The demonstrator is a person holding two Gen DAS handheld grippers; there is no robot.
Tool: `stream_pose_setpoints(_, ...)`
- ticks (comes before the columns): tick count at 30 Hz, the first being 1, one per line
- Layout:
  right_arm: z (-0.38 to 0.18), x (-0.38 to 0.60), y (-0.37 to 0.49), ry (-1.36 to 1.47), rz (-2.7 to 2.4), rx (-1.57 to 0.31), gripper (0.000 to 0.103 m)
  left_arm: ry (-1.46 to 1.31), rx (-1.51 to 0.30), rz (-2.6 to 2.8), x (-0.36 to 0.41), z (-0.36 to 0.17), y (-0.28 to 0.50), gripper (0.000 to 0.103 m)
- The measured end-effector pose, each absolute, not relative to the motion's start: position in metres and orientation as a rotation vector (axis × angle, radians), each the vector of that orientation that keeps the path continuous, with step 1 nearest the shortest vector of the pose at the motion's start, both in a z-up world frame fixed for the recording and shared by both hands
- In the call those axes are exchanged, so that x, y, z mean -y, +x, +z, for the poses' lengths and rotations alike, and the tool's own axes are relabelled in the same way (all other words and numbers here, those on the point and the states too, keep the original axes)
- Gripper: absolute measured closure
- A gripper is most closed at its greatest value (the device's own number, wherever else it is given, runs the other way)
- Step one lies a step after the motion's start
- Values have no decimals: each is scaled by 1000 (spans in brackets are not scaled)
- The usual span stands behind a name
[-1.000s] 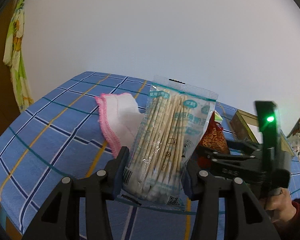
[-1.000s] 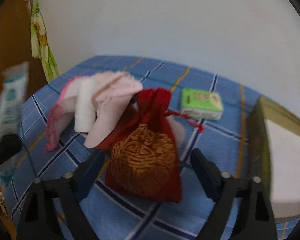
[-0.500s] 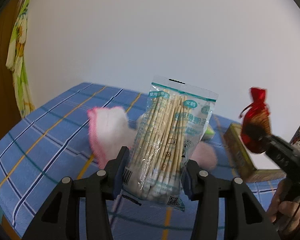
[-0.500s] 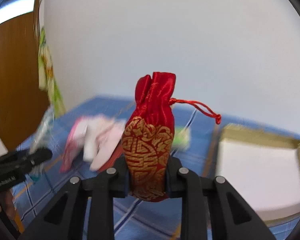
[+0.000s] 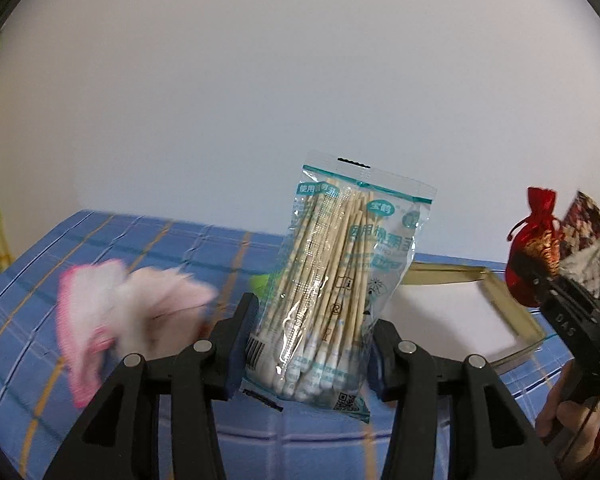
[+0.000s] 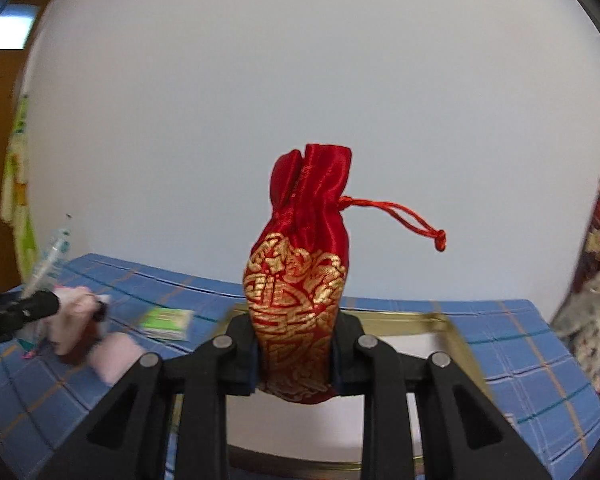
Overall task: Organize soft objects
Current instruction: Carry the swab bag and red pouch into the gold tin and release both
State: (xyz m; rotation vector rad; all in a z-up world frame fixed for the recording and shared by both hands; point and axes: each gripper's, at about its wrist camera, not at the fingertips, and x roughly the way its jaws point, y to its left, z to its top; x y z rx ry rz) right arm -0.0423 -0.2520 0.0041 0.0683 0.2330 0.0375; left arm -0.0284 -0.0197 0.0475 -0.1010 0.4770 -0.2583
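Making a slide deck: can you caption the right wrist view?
Right gripper holds a red and gold drawstring pouch upright above the gold-rimmed box on the blue checked cloth.

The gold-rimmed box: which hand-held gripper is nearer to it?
Right. The right hand-held gripper, clamping the red pouch, hangs right over the box; the left hand-held gripper, clamping the cotton swab pack, sits beside it.

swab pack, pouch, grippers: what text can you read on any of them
"宝鹤": swab pack, teal badge near the top.
"DAS": right gripper, on its arm.
Other print, barcode and QR code on the pack: too small to read.
Pouch: gold ornament, no readable words.
Green packet: blurred.
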Motion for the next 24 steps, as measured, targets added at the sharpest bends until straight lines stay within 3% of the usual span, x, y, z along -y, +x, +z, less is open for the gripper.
stream_pose_setpoints(14,-22,341,-22,169,-80,-381,77,-8,-543,-410,162,24,23,53)
stream_pose_setpoints(24,-37,342,-5,191,-83,-519,77,48,-567,-417,193,7,23,53)
